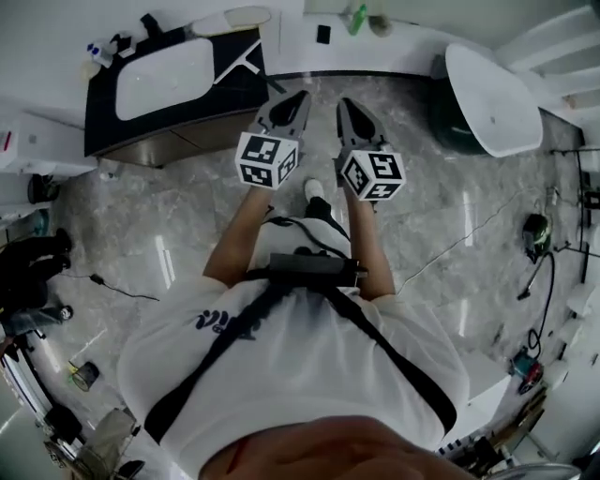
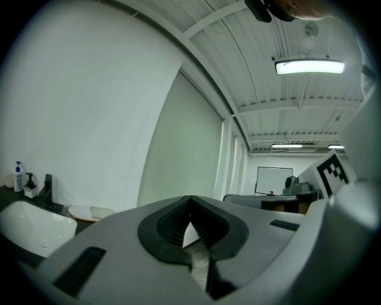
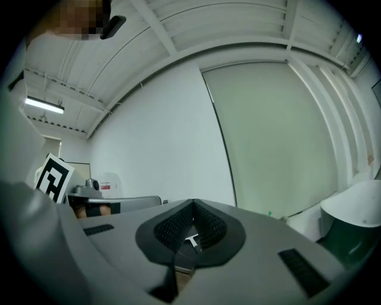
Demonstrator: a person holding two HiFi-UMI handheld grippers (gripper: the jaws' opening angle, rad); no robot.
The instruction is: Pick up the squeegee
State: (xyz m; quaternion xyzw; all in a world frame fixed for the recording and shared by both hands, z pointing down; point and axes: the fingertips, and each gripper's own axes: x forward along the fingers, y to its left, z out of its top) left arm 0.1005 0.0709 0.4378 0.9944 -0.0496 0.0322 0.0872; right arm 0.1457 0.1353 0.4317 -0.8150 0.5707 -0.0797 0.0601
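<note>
The squeegee [image 1: 239,64], white and T-shaped, lies on the dark vanity counter [image 1: 239,94], at its right end beside the white basin [image 1: 164,77]. My left gripper [image 1: 300,96] and right gripper [image 1: 344,102] are held level side by side above the floor, short of the counter, and touch nothing. Both are shut, with nothing between the jaws. In the right gripper view the gripper [image 3: 193,203] has its tips together, and a small white T shape, the squeegee [image 3: 192,240], shows through the gap below them. The left gripper [image 2: 190,199] looks the same, tips meeting.
A faucet [image 1: 150,23] and soap bottles [image 1: 98,52] stand at the back of the counter. A white bathtub [image 1: 492,98] is at the right, and a green bottle [image 1: 358,17] sits on the ledge behind. Cables [image 1: 539,281] and gear lie on the marble floor at both sides.
</note>
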